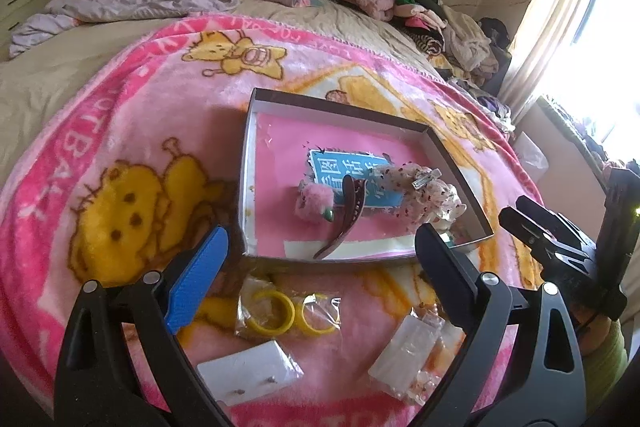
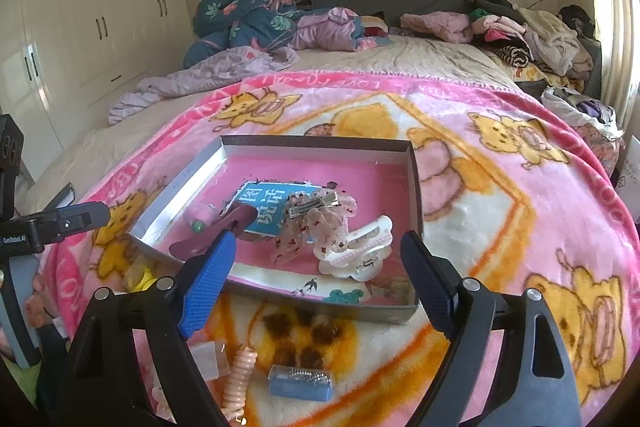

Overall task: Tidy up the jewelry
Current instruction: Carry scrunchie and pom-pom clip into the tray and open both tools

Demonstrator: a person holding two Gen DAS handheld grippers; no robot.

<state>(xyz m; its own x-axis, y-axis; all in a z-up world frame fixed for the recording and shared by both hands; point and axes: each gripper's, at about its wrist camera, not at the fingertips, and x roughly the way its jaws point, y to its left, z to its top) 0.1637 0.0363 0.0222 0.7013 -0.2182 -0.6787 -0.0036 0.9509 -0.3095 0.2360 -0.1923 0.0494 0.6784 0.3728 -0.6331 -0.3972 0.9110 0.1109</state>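
Lying in grey tray (image 2: 416, 187): sheer dotted bow clip (image 2: 316, 223); both hand-held grippers (image 1: 320, 267) (image 2: 316, 275) gape, empty.

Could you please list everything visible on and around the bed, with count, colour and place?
box: one, grey walls, pink floor, on the blanket
blanket: one, pink with yellow cartoon bears, over the bed
hair clips: several, white, dark red and speckled clear, inside the box
card: one, blue with white characters, inside the box
pompom: one, pink, inside the box
rings: two, yellow, bagged, on the blanket before the box
coil hair tie: one, peach, on the blanket
small case: one, blue, on the blanket
clothes: heap, mixed colours, far side of the bed
wardrobe: one, cream, behind the bed
left hand-held gripper: open, empty
right hand-held gripper: open, empty
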